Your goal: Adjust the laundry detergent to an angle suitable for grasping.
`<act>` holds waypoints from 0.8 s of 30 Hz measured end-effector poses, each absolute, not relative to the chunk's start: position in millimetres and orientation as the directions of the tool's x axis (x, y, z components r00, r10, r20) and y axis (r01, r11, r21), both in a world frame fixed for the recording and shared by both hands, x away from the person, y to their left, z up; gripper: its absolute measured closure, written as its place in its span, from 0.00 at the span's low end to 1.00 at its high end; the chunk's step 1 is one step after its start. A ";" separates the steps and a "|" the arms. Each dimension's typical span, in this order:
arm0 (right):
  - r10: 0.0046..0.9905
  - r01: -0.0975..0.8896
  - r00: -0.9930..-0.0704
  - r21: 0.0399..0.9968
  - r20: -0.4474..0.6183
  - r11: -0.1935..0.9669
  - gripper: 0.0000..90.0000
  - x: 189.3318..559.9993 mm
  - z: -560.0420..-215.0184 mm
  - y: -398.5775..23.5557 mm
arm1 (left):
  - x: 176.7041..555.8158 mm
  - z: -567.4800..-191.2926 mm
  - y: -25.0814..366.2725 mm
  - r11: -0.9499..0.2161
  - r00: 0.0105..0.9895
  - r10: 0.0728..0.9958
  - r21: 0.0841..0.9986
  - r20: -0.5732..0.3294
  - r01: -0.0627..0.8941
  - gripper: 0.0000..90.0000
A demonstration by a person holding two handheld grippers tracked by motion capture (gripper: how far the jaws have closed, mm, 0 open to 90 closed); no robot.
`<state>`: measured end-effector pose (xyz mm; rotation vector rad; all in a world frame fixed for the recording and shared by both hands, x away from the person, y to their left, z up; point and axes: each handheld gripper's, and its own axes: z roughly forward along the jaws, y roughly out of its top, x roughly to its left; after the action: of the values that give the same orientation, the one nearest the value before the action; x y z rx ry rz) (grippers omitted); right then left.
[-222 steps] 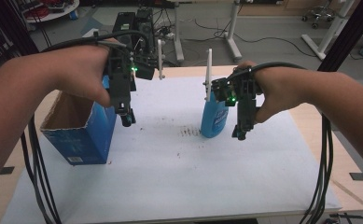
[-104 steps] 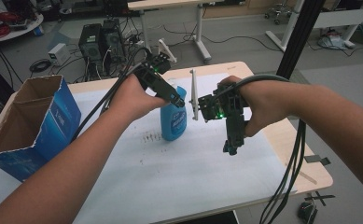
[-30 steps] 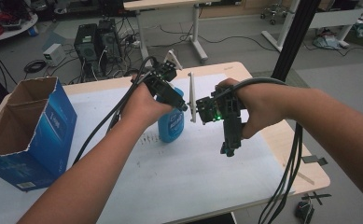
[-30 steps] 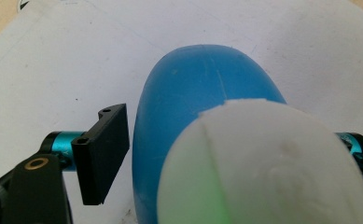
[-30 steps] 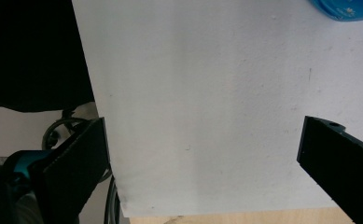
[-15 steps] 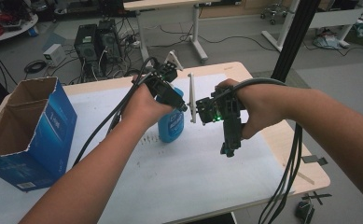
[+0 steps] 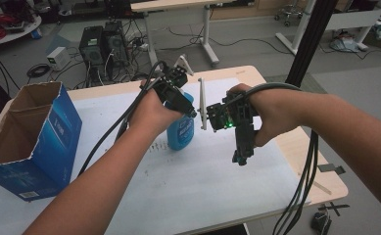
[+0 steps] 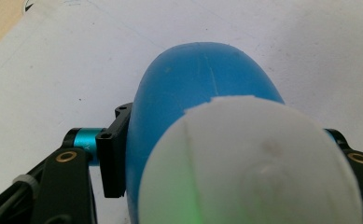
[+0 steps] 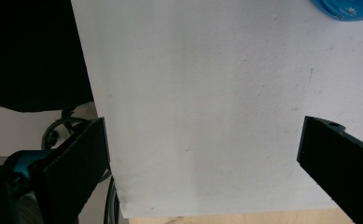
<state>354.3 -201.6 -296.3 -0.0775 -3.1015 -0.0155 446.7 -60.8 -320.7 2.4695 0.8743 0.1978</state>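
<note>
The left gripper (image 8: 226, 154) has its jaws set on the blue bottle (image 8: 193, 93), one at each flank. They have just been closing, with the bottle between them. In the left gripper view the near pad lies flat against the bottle's side at 9 o'clock; the far jaw shows at 3 o'clock behind the white cap (image 8: 254, 163), so contact there cannot be confirmed. The cap sits at 6 o'clock in that view, close to the camera.

In the high view the bottle (image 7: 180, 132) stands upright on the white sheet (image 7: 188, 191) that covers the table (image 7: 325, 171), near the table's centre. The left gripper (image 7: 190, 110) comes onto the bottle's top from 10 o'clock.

The right gripper (image 9: 202, 163) has its jaws spread wide with nothing between them, over bare sheet (image 9: 202, 93). The bottle's base (image 9: 347, 9) shows at 1 o'clock in the right gripper view. In the high view the right gripper (image 7: 241, 157) hangs at 3 o'clock from the bottle, apart from it, jaws pointing down.

A blue cardboard box (image 7: 31, 142), open at the top, stands at 9 o'clock from the bottle, well apart, at the table's edge.
</note>
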 end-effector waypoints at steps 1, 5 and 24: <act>0.050 0.050 -0.998 0.010 0.039 0.999 0.02 354.4 -296.4 -201.6 | 446.8 -320.5 -60.5 -0.670 0.787 0.617 0.505 -0.028 0.544 0.39; 0.048 0.049 -0.998 0.009 0.040 0.999 0.02 354.7 -296.9 -201.6 | 446.0 -321.0 -59.9 -0.667 0.786 0.618 0.507 -0.032 0.546 0.41; 0.054 0.054 -0.998 0.007 0.037 0.999 0.02 352.8 -296.6 -201.9 | 441.6 -316.9 -57.5 -0.688 0.798 0.603 0.497 -0.015 0.529 0.43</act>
<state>352.8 -201.9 -296.6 -0.0841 -3.1040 -0.0124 441.6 -57.5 -316.9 2.4980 0.8436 0.2037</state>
